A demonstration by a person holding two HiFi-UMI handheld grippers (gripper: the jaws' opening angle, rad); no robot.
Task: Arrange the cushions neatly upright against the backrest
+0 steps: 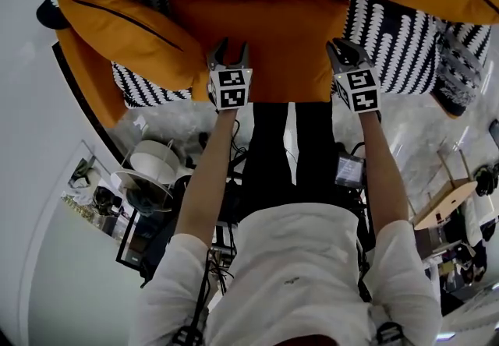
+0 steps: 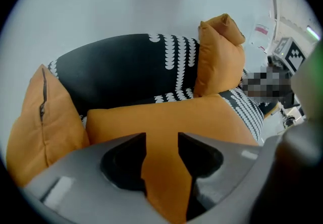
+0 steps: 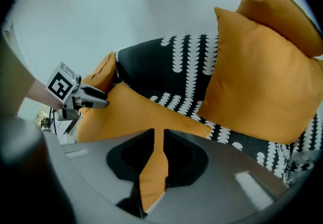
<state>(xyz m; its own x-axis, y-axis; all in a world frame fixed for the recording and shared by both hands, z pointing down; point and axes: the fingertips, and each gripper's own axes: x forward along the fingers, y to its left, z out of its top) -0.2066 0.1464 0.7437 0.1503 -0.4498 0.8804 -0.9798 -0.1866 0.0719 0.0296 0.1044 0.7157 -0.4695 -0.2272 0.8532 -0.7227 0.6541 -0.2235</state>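
The middle cushion (image 1: 273, 48) lies flat on the seat of the black-and-white patterned sofa (image 1: 394, 33), not yet stood up, and its near edge reaches the front of the seat, where both claws have hold of it. The left claw (image 2: 161, 142) stands fairly narrow, with a fold of orange cover filling the gap between its jaws. The right claw (image 3: 158, 137) is narrower still, pinching only a thin strip of the same edge near the other corner. The left cushion (image 1: 125, 33) slumps at a slant by the sofa's left side, and the right cushion (image 3: 257, 71) stands roughly upright at the far end, with its lower corner close to the flat one. The backrest (image 2: 126, 66) behind the flat cushion is bare. The main risk, as I judge it, lies in the grips: each claw holds cover cloth rather than the stuffed body, and the right one has very little of it, so a lift could pull the cloth free on that side and let the cushion swing or drop off the front of the seat. A soft cushion raised by one edge may also fold in the middle and sag forward instead of resting against the backrest. If the two hands rise unevenly, it will twist. A wide swing toward the back could knock the right cushion over or push the left one further askew.
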